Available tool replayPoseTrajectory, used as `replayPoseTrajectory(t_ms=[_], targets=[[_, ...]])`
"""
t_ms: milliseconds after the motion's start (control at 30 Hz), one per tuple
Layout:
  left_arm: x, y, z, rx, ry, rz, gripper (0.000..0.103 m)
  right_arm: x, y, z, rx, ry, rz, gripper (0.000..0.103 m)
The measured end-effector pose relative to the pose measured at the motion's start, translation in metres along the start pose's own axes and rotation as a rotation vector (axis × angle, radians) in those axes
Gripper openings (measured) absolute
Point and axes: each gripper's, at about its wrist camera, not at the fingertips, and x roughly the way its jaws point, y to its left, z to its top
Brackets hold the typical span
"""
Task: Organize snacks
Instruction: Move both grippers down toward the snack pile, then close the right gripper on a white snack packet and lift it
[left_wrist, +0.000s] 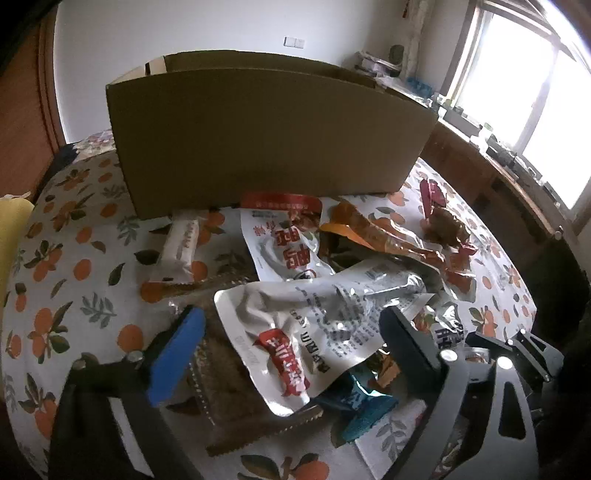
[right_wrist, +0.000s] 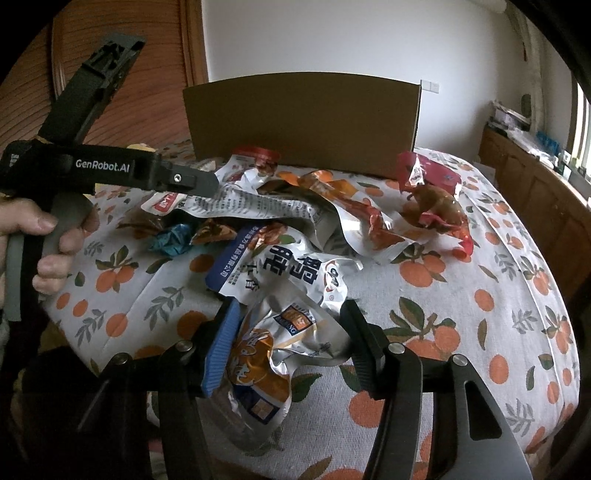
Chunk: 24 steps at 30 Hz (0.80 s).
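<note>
A pile of snack packets lies on the orange-print tablecloth (left_wrist: 74, 258) in front of a brown cardboard box (left_wrist: 269, 136). In the left wrist view my left gripper (left_wrist: 295, 321) is open, its fingers either side of a crumpled silver packet with a red label (left_wrist: 314, 317). In the right wrist view my right gripper (right_wrist: 291, 328) is open around a silver and orange packet (right_wrist: 269, 354), jaws apart on both sides. The left gripper (right_wrist: 207, 184) also shows there, over the pile's left end. The box (right_wrist: 303, 122) stands behind the pile.
Other packets: a white and red one (left_wrist: 284, 240), an orange one (left_wrist: 373, 229), a white bar (left_wrist: 181, 243), a teal wrapper (left_wrist: 362, 406), a red-brown one (right_wrist: 432, 199), a white and blue one (right_wrist: 284, 266). A wooden counter (right_wrist: 535, 177) runs under the window at right.
</note>
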Motion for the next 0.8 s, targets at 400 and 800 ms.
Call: replayPoseTrajectory(t_ms=[400,800], targets=[[-0.013,0.011,-0.004,-0.053,0.016,-0.037,0.029,0.002,-0.001,0.003,-0.006,0.006,0.012,0.057],[-0.002,-0.009,0.004,0.021,0.034,0.014,0.056,0.003,0.000,0.004,-0.016,0.005,0.010,0.057]])
